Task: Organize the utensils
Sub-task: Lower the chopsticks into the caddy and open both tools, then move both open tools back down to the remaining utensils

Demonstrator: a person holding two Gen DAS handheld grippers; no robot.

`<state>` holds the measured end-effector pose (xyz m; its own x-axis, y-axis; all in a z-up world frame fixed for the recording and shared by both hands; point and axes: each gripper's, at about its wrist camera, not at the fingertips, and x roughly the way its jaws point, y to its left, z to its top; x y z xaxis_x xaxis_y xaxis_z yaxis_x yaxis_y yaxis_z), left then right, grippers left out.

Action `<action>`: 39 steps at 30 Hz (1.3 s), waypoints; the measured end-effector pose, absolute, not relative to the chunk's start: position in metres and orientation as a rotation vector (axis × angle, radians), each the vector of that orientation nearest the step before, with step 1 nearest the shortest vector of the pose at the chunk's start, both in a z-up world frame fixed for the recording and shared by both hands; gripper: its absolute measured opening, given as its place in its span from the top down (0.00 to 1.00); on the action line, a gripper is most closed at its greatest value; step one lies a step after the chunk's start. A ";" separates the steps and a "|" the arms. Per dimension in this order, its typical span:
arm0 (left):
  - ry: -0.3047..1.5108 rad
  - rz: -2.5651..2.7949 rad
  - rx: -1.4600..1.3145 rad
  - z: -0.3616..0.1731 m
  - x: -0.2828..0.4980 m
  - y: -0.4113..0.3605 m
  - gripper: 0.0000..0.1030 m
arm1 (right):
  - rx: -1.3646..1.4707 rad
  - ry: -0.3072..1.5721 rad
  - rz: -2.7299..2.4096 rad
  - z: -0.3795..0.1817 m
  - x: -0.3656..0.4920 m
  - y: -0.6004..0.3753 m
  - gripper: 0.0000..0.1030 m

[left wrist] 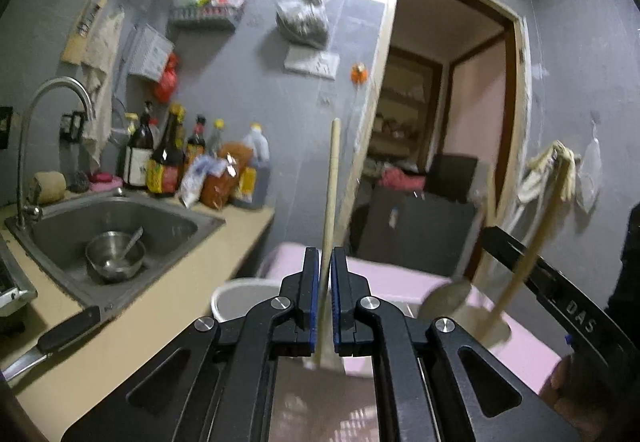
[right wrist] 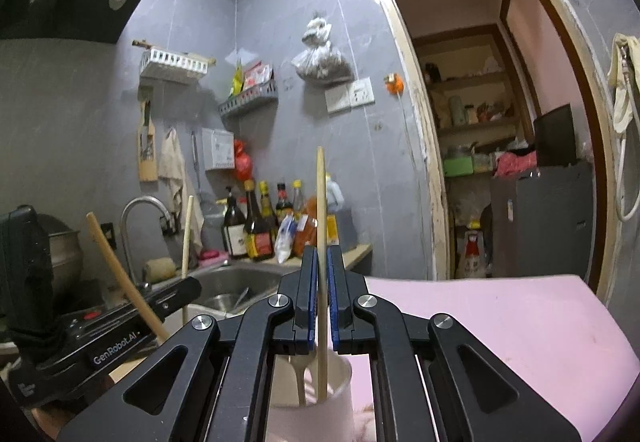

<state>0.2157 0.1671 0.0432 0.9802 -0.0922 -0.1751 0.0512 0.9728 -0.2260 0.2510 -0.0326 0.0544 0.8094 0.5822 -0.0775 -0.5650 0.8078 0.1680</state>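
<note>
My left gripper (left wrist: 326,262) is shut on a wooden stick handle (left wrist: 332,178) that stands upright between its blue pads. My right gripper (right wrist: 319,262) is shut on another thin wooden handle (right wrist: 321,202), whose lower end reaches down into a white cup (right wrist: 340,382) below the fingers. In the left wrist view the right gripper (left wrist: 504,242) holds a wooden spoon (left wrist: 524,266) tilted over the pink surface (left wrist: 400,282). In the right wrist view the left gripper (right wrist: 176,294) is at the left with a wooden handle (right wrist: 120,270).
A steel sink (left wrist: 116,226) with a metal bowl (left wrist: 114,256) and a faucet (left wrist: 52,130) lies left. Sauce bottles (left wrist: 172,158) line the counter's back. A black-handled knife (left wrist: 52,342) lies on the counter edge. An open doorway (left wrist: 452,122) is right. A white container (left wrist: 244,298) is below.
</note>
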 end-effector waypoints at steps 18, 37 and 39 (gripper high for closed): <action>0.168 -0.036 -0.247 0.073 0.153 0.147 0.10 | 0.152 0.100 0.616 0.078 0.212 -0.094 0.23; 0.216 -0.218 -0.112 0.074 0.136 0.051 0.04 | 0.031 0.074 0.476 0.082 0.170 -0.199 0.00; 0.245 -0.242 -0.097 0.070 0.139 0.041 0.04 | 0.011 0.101 0.470 0.078 0.172 -0.204 0.00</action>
